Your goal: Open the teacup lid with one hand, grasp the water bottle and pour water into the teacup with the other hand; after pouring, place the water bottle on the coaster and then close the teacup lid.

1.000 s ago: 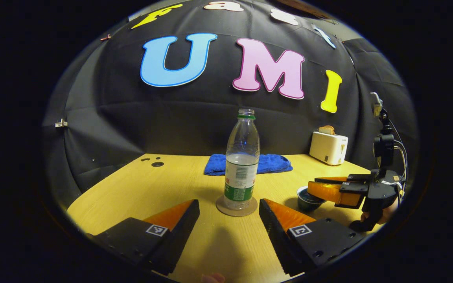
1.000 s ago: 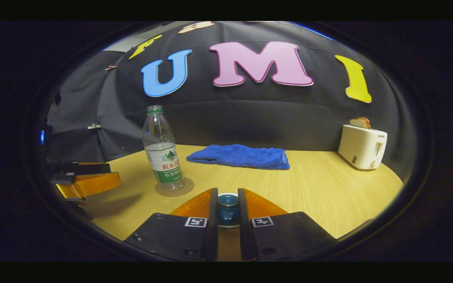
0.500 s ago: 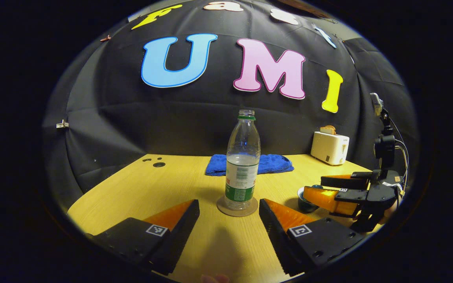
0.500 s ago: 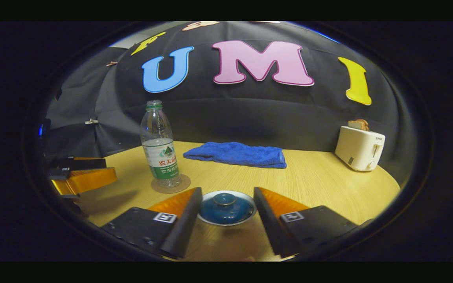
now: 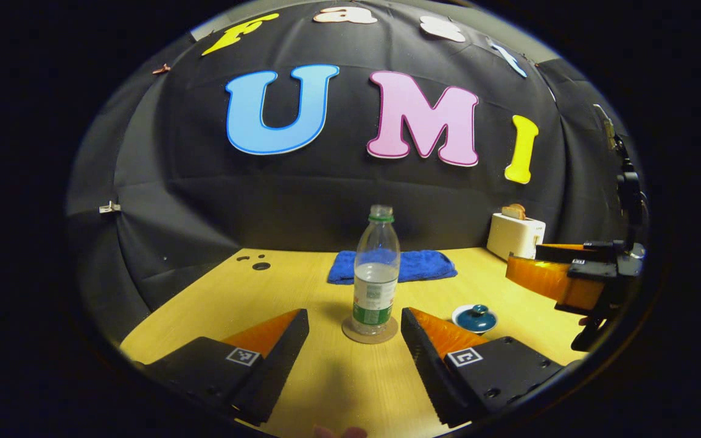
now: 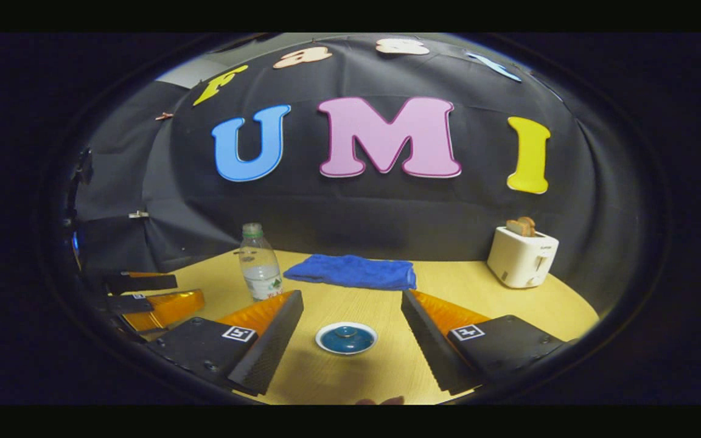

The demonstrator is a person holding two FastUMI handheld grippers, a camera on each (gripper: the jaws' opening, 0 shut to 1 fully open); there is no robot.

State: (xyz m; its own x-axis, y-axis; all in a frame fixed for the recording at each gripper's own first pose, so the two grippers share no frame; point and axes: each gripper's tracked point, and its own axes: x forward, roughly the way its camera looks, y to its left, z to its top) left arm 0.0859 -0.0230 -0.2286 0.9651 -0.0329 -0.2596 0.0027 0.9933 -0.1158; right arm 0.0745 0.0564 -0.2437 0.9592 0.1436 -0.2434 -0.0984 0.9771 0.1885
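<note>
A clear water bottle [image 5: 375,274] with a green label stands upright on a round coaster [image 5: 370,331] mid-table; it also appears in the right gripper view as the bottle [image 6: 260,263]. The blue teacup [image 5: 475,318] has its lid on, seen from above as the teacup [image 6: 346,337]. My left gripper [image 5: 355,324] is open, its fingers either side of the bottle but well short of it. My right gripper [image 6: 352,310] is open, raised above and behind the teacup, touching nothing. The right gripper [image 5: 560,281] hangs in the air at the right of the left gripper view.
A blue towel [image 6: 352,271] lies folded at the back of the wooden table [image 6: 484,304]. A white toaster [image 6: 522,257] with bread in it stands at the back right. Small dark holes [image 5: 254,263] mark the table's far left.
My right gripper opened off the teacup lid, leaving the lid on the cup, then rose and drew back. My left gripper also pulled back and up from the bottle.
</note>
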